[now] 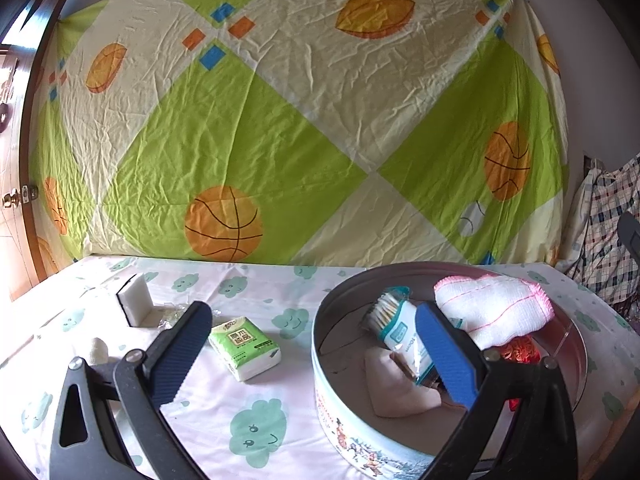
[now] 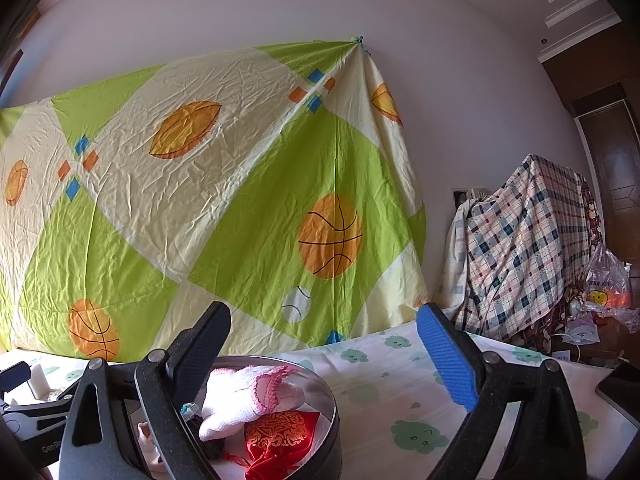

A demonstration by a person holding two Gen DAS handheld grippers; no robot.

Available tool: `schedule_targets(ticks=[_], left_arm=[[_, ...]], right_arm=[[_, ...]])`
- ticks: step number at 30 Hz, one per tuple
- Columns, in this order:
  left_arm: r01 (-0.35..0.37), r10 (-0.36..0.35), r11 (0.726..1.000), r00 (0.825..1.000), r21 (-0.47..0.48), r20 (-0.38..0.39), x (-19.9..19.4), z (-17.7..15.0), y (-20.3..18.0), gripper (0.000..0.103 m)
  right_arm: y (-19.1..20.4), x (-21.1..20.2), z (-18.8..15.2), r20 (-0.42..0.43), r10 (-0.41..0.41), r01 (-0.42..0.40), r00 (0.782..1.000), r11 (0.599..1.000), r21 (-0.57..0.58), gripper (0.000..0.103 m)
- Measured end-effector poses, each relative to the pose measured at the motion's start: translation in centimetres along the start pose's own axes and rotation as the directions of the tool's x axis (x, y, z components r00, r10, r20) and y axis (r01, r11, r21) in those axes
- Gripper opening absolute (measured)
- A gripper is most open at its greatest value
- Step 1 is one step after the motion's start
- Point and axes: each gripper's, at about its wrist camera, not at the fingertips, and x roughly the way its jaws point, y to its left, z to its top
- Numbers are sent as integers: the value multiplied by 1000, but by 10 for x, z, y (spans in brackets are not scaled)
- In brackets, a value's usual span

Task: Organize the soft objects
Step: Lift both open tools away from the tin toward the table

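A round tin (image 1: 352,420) stands on the table at the right. In it lie a white cloth with pink edging (image 1: 492,308), a pack of cotton swabs (image 1: 400,324), a beige pouch (image 1: 396,388) and a red pouch (image 1: 520,350). A green tissue pack (image 1: 244,348) lies on the table left of the tin. My left gripper (image 1: 316,356) is open and empty, its right finger over the tin. My right gripper (image 2: 332,356) is open and empty above the tin (image 2: 334,420), which holds the white cloth (image 2: 248,396) and red pouch (image 2: 280,436).
A white sponge block (image 1: 134,298) and a small beige item (image 1: 98,350) lie at the table's left. A patterned sheet (image 1: 300,120) hangs behind the table. Plaid-covered clutter (image 2: 520,248) and a plastic bag (image 2: 608,284) stand to the right. A dark flat object (image 2: 620,388) lies at the right edge.
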Motion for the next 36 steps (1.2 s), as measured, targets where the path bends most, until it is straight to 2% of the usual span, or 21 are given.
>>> schedule_targets(ticks=[5, 14, 36], left_arm=[[-11, 11, 1000, 1000, 2, -1, -1, 0, 10, 103], [-33, 33, 999, 999, 1, 0, -2, 0, 31, 103], [-134, 133, 991, 991, -27, -29, 7, 2, 106, 103]], right_arm=[[4, -2, -1, -22, 10, -10, 1000, 1000, 22, 96], [26, -14, -3, -11, 27, -27, 1000, 1000, 5, 96], [122, -32, -17, -46, 184, -184, 982, 983, 1, 96]])
